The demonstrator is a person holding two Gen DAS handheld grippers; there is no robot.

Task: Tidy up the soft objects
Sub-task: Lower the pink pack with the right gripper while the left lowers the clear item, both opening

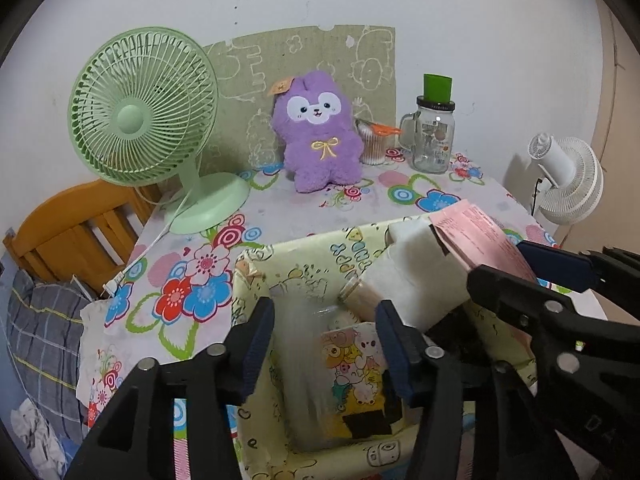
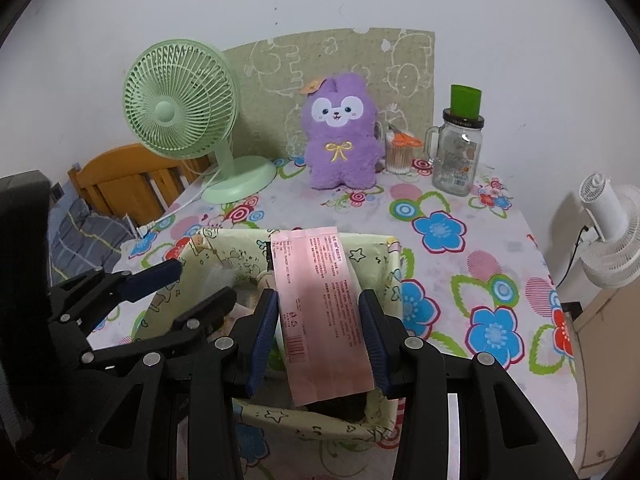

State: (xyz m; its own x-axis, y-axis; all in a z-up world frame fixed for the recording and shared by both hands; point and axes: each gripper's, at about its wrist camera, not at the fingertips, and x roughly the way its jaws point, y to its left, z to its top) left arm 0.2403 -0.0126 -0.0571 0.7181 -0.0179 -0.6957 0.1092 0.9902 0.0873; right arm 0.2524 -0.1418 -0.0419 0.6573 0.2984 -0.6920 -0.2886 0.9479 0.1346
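A yellow cartoon-print fabric basket (image 1: 256,276) (image 2: 384,264) stands at the table's near edge. It holds a clear bag with a cartoon pack (image 1: 352,364) and a small bottle (image 1: 360,296). My right gripper (image 2: 320,320) (image 1: 496,260) is shut on a pink pack (image 2: 320,304) with a white soft end (image 1: 412,264), held over the basket. My left gripper (image 1: 324,340) (image 2: 196,280) is open and empty above the basket's left part. A purple plush bunny (image 1: 316,136) (image 2: 340,136) sits upright at the table's back.
A green desk fan (image 1: 144,120) (image 2: 180,100) stands back left, its cord trailing off the table. A glass jar mug with green cap (image 1: 434,132) (image 2: 458,152) and a cotton-swab cup (image 1: 372,144) stand back right. A white fan (image 2: 612,232) and wooden chair (image 1: 72,232) flank the table.
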